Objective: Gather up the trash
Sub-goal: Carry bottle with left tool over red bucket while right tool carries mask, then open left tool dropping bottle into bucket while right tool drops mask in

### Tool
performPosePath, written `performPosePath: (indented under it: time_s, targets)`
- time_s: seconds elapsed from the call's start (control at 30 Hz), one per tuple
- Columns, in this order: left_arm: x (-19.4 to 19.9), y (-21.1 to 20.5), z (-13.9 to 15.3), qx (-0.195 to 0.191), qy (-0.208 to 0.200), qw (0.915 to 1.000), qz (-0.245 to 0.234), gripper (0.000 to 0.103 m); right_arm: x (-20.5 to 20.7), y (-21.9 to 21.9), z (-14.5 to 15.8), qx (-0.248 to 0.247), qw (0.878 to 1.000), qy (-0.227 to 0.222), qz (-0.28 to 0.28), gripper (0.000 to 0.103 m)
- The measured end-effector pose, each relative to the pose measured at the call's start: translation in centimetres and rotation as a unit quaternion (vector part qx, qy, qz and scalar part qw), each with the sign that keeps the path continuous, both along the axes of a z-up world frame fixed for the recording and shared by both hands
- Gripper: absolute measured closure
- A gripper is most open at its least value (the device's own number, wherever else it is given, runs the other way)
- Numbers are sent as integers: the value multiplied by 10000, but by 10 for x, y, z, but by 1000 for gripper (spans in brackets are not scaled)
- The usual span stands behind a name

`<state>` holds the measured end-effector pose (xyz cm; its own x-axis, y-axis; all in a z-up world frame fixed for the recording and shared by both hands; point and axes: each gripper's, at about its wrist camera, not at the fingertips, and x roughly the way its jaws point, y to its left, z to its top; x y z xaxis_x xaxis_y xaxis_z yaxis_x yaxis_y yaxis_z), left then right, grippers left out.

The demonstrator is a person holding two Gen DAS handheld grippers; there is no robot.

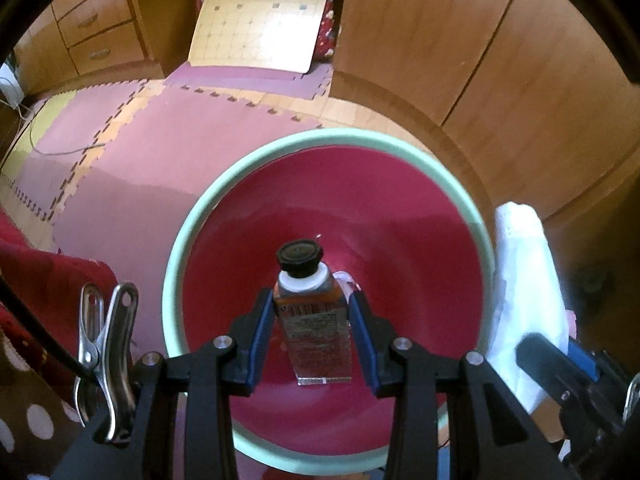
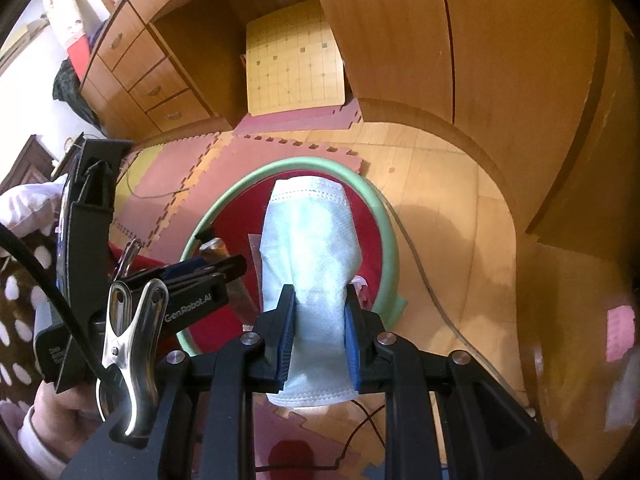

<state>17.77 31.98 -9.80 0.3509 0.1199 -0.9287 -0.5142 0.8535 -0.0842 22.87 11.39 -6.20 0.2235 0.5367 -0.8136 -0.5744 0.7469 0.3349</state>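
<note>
Left wrist view: left tongs (image 1: 312, 320) clenched on a small bottle (image 1: 310, 320) with black cap, centre-bottom of frame, hanging over the red bin (image 1: 400, 220) with pale green rim.

Right wrist view: right tongs (image 2: 320, 332) clamp a light blue face mask (image 2: 310, 248) at centre frame, above the bin (image 2: 386, 232); left tongs (image 2: 212, 268) visible centre-left.

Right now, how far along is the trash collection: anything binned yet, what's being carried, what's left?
Done: something small and pale already lies at the bottom of the red bin. In hand: the left gripper holds a small bottle over the bin; the right gripper holds a face mask above its rim. Left: dropping both.
</note>
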Motion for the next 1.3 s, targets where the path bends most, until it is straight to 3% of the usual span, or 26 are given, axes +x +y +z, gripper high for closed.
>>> performPosePath:
  time_s: [0.47,0.63,0.77,1.3]
  targets:
    - [-9,9,1,-47,55,10000,-29,61,0,34,-31,-180,9997,179,3,79]
    - [-10,9,4,-28,33,10000,-36,61,3,35,-36,-126,9995,279,-92,72]
    - [-11,12,5,-84,3,10000,49,61,4,35,-37,-217,9994,196,-161,66]
    - [-15,-2,26,-53,-214,9997,-64,61,-6,15,-13,-78,9999,-53,-78,65]
